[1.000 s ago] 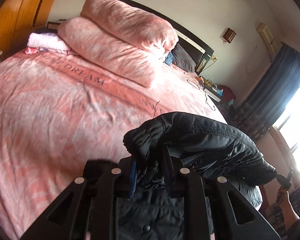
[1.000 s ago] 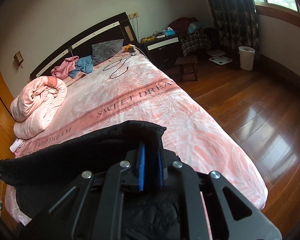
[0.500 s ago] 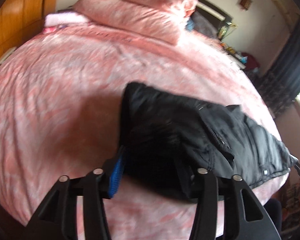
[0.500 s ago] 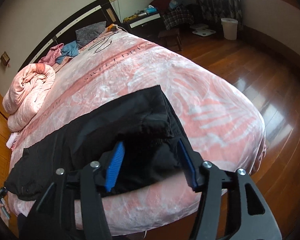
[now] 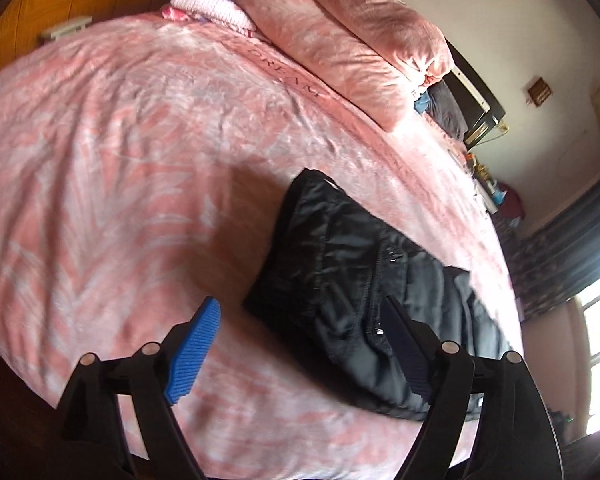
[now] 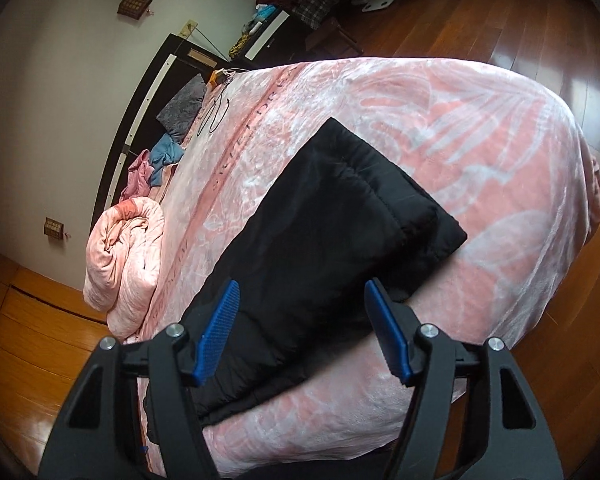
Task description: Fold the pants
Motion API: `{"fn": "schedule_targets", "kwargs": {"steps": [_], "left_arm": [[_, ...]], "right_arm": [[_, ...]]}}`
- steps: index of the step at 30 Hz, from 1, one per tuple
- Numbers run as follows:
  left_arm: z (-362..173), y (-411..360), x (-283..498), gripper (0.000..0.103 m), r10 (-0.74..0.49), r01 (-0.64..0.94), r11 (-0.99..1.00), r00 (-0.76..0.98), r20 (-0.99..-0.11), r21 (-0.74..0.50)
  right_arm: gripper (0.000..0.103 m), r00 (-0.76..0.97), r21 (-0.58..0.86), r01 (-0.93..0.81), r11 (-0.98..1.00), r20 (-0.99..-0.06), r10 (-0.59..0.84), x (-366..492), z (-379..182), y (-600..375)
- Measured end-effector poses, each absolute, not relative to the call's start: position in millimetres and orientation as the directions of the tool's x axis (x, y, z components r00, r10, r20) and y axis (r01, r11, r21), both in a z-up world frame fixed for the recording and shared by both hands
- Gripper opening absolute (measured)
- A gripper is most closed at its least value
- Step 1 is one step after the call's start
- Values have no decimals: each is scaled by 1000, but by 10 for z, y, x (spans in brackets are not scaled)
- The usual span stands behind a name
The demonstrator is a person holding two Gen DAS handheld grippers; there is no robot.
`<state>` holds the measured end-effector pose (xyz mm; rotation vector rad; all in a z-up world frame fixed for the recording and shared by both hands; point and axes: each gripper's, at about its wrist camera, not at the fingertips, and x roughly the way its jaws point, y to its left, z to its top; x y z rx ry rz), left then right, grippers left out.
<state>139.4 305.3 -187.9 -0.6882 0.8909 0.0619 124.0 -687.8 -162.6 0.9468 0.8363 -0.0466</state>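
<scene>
The black pants (image 5: 364, 280) lie folded on the pink bedspread (image 5: 120, 184), near the bed's front edge, a flat padded bundle with a zipper line showing across the top layer. In the left wrist view the left gripper (image 5: 300, 344) is spread wide and holds nothing: its blue pad sits over bare bedspread at 7 o'clock from the bundle, and the other finger overlaps the pants' near edge, though whether it touches the cloth is hard to tell through the blur. In the right wrist view the pants (image 6: 324, 236) run from 7 o'clock up toward 1 o'clock across the bedspread (image 6: 480, 140). The right gripper (image 6: 306, 328) is likewise spread and empty, both blue pads over the near part of the bundle. A rolled pink quilt (image 6: 124, 256) sits at 9 o'clock, well apart from the pants.
</scene>
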Motion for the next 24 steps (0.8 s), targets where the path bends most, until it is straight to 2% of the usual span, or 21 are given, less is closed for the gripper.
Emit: {"fn": "schedule_targets", "kwargs": {"steps": [6, 8, 9, 12, 14, 19, 24], "left_arm": [[-2115, 2909, 1591, 85, -296, -361, 734, 592, -750, -575], [-2189, 2827, 1678, 79, -320, -350, 740, 568, -759, -574], [-2209, 2776, 1735, 56, -324, -341, 753, 553, -768, -563], [-2206, 2700, 1854, 28, -275, -354, 791, 522, -807, -498], [-2157, 2714, 1921, 20, -251, -361, 802, 520, -816, -476], [-2009, 2799, 2034, 17, -225, -363, 809, 536, -813, -463], [-2122, 2878, 1996, 16, -226, -401, 791, 509, -830, -462]], "right_arm": [[70, 663, 684, 429, 590, -682, 309, 1346, -1850, -6849], [70, 662, 686, 439, 581, -684, 307, 1362, -1894, -6872], [70, 663, 690, 444, 571, -682, 308, 1378, -1916, -6891], [70, 665, 691, 455, 562, -683, 302, 1424, -1928, -6931], [70, 667, 693, 457, 558, -682, 300, 1448, -1925, -6948], [70, 662, 690, 443, 573, -683, 310, 1567, -1870, -6877], [71, 662, 680, 437, 588, -686, 302, 1558, -1841, -6816]]}}
